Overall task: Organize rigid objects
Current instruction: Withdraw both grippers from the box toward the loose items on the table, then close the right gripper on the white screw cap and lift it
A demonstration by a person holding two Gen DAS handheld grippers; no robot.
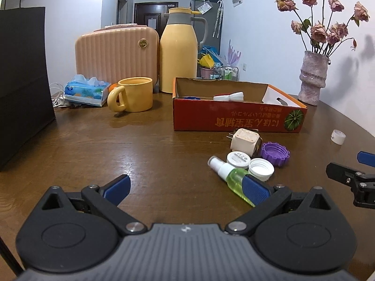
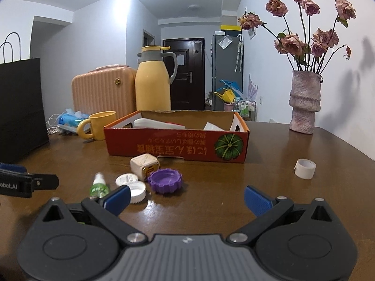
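Note:
An orange cardboard box point(image 1: 236, 119) point(image 2: 178, 145) stands mid-table with a few white items inside. In front of it lie a cream plug adapter point(image 1: 245, 141) point(image 2: 144, 165), a purple cap point(image 1: 275, 153) point(image 2: 165, 181), two white lids point(image 1: 261, 169) point(image 2: 137, 190) and a green spray bottle point(image 1: 232, 178) point(image 2: 99, 187). A white ring point(image 1: 338, 136) point(image 2: 304, 168) lies apart to the right. My left gripper point(image 1: 186, 187) is open and empty, its right finger over the bottle's base. My right gripper point(image 2: 186, 199) is open and empty, just short of the purple cap.
A yellow mug point(image 1: 133, 94), yellow thermos point(image 1: 179, 53), pink case point(image 1: 116, 55), tissue pack point(image 1: 86, 90) and black bag point(image 1: 22, 77) stand at the back left. A vase of dried roses point(image 1: 313, 77) point(image 2: 303, 103) stands at the back right.

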